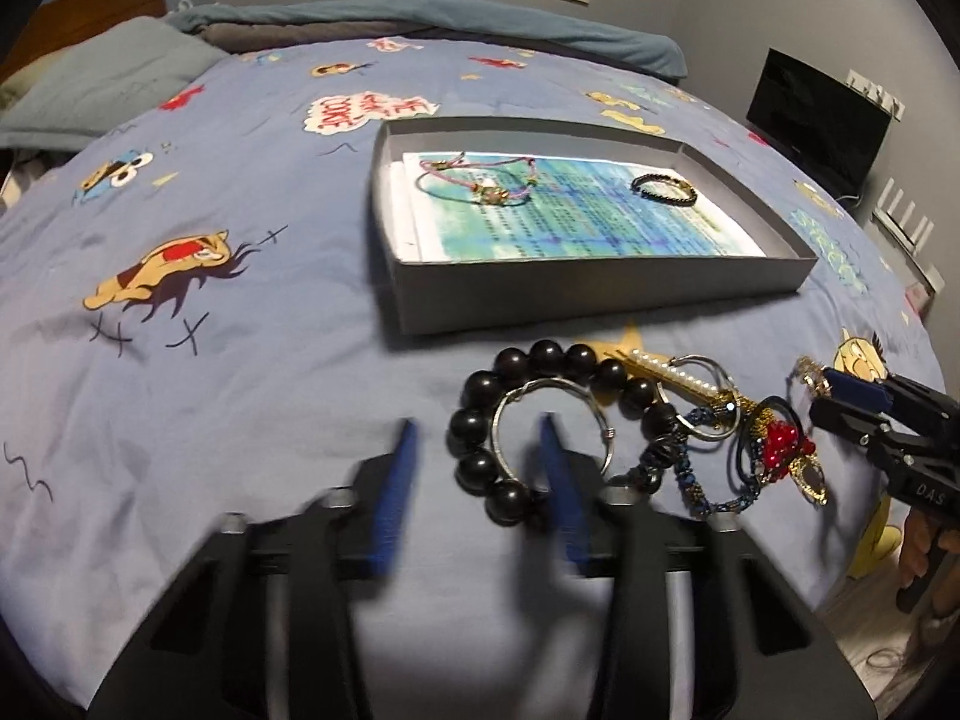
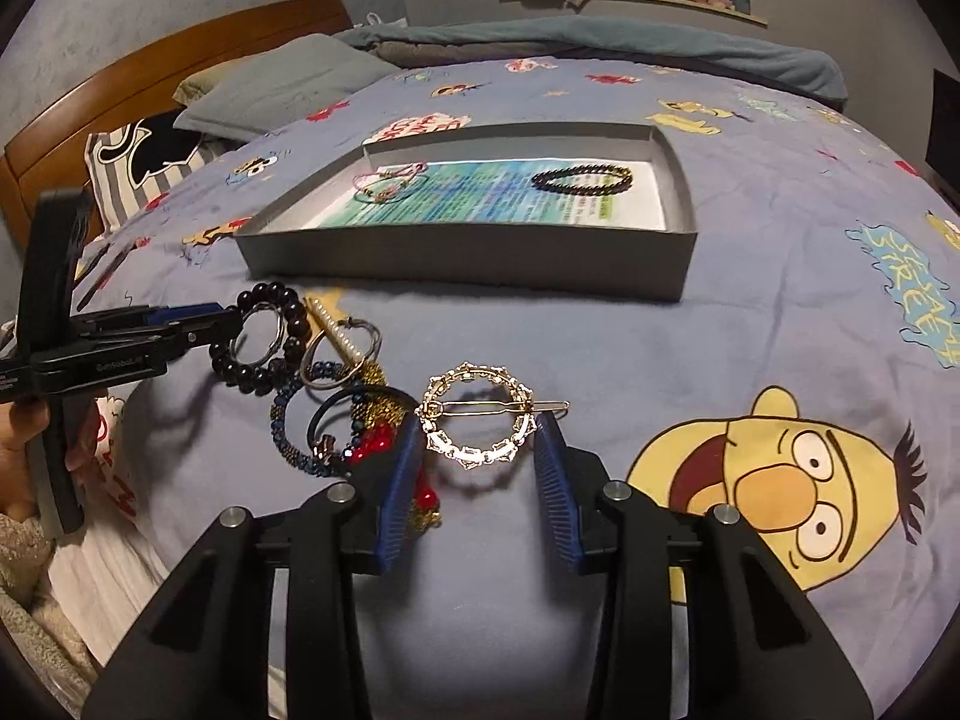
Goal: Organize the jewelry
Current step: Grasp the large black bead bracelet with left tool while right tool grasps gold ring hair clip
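— What's under you on the left side?
— A cartoon bedspread (image 1: 240,192). My left gripper (image 1: 480,450) stands wide; its right finger sits inside the silver hoop (image 1: 549,426) on the black bead bracelet (image 1: 540,420). The grey box (image 1: 576,285) beyond holds a cord bracelet (image 1: 480,183) and a dark bracelet (image 1: 663,187).
— And the right view?
— My right gripper (image 2: 477,450) stands wide around a round gold hair clip (image 2: 477,423), its bar running left to right.

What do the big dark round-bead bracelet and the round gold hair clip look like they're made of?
The big dark round-bead bracelet looks like polished wood or stone: near-black beads with soft highlights. The round gold hair clip looks like gold-toned metal set with small clear stones or glass that glint; which one cannot be told.
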`<action>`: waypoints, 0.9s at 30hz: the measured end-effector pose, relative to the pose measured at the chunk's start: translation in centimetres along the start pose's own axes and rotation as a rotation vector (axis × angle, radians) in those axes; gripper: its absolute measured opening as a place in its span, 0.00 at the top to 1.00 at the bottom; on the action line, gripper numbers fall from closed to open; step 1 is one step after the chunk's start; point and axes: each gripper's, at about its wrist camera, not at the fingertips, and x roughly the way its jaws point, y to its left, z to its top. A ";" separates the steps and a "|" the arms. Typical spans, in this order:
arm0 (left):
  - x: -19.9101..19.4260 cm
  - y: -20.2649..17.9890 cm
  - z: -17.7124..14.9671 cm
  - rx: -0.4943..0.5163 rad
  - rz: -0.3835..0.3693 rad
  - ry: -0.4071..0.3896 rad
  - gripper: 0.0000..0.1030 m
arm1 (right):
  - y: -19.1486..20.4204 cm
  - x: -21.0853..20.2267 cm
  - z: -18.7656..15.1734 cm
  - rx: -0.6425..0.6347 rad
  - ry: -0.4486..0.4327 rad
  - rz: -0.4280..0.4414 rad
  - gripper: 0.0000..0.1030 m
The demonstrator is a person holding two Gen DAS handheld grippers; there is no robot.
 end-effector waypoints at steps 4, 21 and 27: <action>0.4 -0.1 -0.1 0.021 0.026 0.015 0.80 | 0.0 0.3 0.0 -0.004 0.010 -0.009 0.62; -2.6 -2.3 0.1 0.145 0.023 -0.147 0.85 | 0.7 -0.2 0.0 -0.043 -0.032 -0.039 0.62; -4.2 -3.6 0.5 0.199 0.008 -0.215 0.85 | 0.9 -0.5 0.4 -0.060 -0.057 -0.057 0.62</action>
